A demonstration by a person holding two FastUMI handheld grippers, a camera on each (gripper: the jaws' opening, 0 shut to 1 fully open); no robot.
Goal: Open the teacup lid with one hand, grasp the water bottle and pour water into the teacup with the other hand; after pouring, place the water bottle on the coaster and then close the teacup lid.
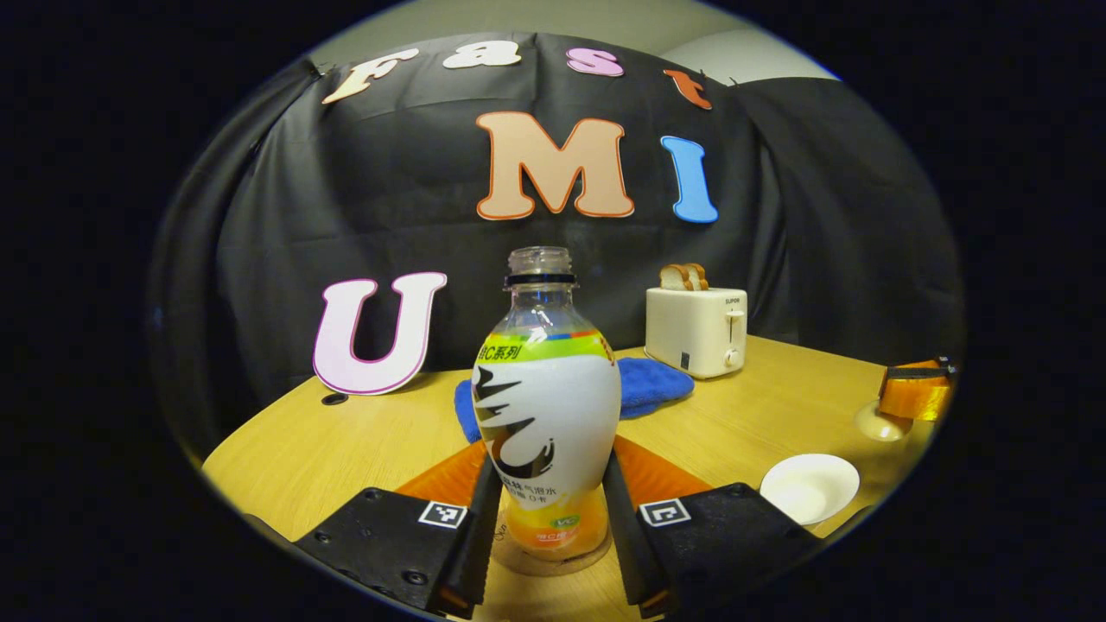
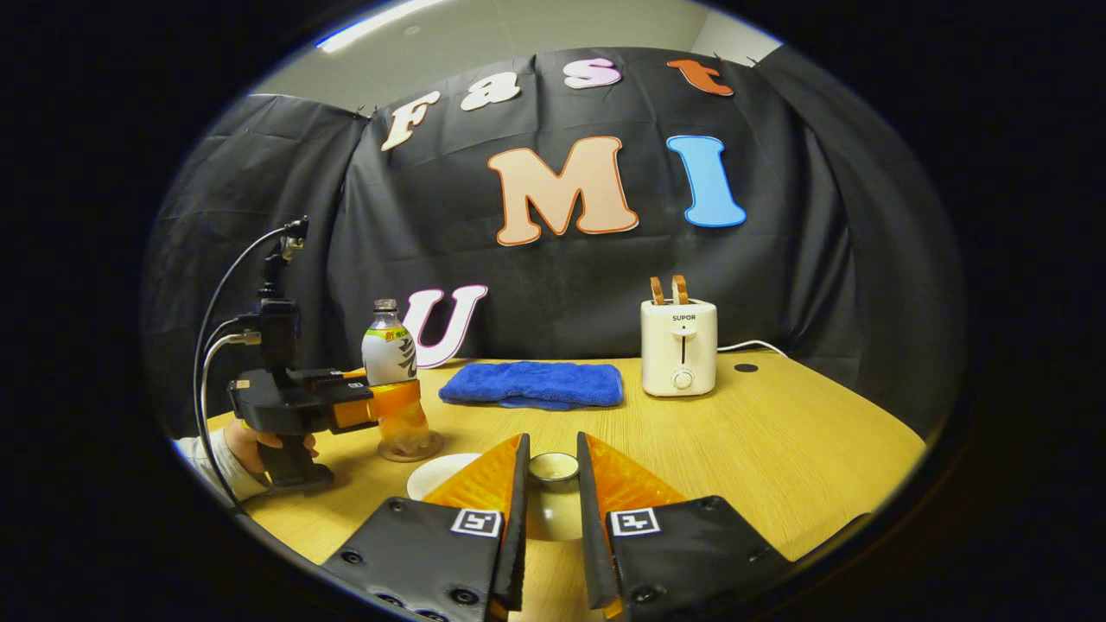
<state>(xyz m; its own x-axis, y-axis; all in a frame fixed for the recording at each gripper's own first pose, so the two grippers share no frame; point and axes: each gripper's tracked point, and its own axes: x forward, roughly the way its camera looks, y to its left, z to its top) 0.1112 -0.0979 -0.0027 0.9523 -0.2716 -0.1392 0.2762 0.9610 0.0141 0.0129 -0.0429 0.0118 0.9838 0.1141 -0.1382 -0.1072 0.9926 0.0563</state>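
Observation:
An uncapped water bottle (image 1: 547, 406) with a white and green label stands upright on a round cork coaster (image 1: 510, 553). My left gripper (image 1: 550, 462) is shut on its lower body, one finger pressing each side. In the right gripper view the bottle (image 2: 389, 345) and the left gripper (image 2: 393, 402) are at the left, above the coaster (image 2: 415, 451). My right gripper (image 2: 551, 441) is shut on the white teacup lid (image 2: 553, 471), knob toward the camera. The open white teacup (image 1: 808, 488) sits low right, and the right gripper (image 1: 916, 393) holds the lid (image 1: 877, 423) beyond it. The teacup (image 2: 436, 471) peeks out behind my finger.
A folded blue cloth (image 2: 531, 384) lies mid-table, and a white toaster (image 2: 680, 345) with two bread slices stands right of it. A person's hand (image 2: 246, 449) grips the left gripper's handle near the table's left edge. Cables rise from that gripper.

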